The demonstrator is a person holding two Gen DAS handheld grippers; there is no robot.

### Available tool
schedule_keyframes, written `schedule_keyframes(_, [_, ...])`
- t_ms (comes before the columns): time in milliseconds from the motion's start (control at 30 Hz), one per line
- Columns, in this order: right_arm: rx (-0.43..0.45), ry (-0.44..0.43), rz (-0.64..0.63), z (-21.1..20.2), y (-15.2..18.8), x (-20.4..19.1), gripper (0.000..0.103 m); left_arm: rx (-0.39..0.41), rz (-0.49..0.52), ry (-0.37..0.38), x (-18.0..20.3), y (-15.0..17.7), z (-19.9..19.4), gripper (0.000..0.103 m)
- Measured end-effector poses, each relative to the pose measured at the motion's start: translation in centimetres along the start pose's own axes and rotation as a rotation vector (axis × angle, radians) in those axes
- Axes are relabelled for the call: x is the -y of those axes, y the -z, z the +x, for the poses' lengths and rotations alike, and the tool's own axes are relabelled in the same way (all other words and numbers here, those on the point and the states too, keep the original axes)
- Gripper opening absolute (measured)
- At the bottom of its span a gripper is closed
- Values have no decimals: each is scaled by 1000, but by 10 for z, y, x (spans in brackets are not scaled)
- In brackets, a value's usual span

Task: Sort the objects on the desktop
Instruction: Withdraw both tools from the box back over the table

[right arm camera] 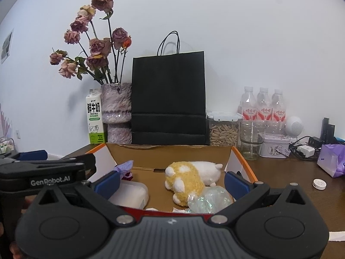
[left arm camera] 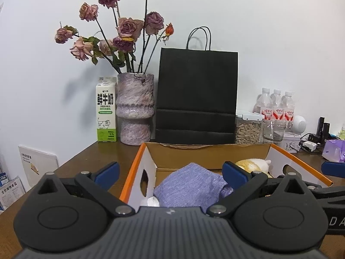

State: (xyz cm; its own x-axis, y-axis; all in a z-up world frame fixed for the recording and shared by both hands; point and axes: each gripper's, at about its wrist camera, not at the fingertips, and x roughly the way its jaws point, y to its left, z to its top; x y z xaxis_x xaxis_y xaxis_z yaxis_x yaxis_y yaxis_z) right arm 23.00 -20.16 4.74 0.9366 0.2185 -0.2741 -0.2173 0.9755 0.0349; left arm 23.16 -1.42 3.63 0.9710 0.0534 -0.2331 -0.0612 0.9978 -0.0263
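- Both grippers hover at the near edge of the box (right arm camera: 241, 157), aimed slightly down into it.
- Left gripper (left arm camera: 170, 172): released, jaws spread wide, nothing between the pads; the purple cloth (left arm camera: 189, 185) lies below and beyond them, inside the box at its left end.
- Right gripper (right arm camera: 171, 181): released, jaws at full spread, nothing gripped; the plush toy (right arm camera: 189, 179) lies on the box floor ahead, with a crumpled plastic wrap (right arm camera: 207, 200) touching its near side and a white packet (right arm camera: 131, 194) by the left pad.
- Judged stage: several items are already in the box; a small white disc (right arm camera: 319, 183) and a purple pouch (right arm camera: 332, 161) sit on the desk (right arm camera: 280, 172) to the right, outside it.
- Risk 1: the 2 grippers are close together, so a sideways swing could knock one against the other.
- Risk 2: pulling back low could catch a pad on the box wall and drag or tip the light cardboard.
- Risk 3: reaching right for the disc passes near the glass (right arm camera: 251, 138) and bottles (right arm camera: 263, 105); a careless sweep could topple them.
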Motion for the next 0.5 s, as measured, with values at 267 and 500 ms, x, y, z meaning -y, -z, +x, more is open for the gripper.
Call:
schedule_keyframes(267, [-4, -20, -40, -12, 6, -5, 103, -9, 22, 10, -2, 10, -11, 103])
schedule_keyframes(500, [-30, -15, -59, -24, 15, -3, 103, -30, 71, 23, 3, 20, -19, 103])
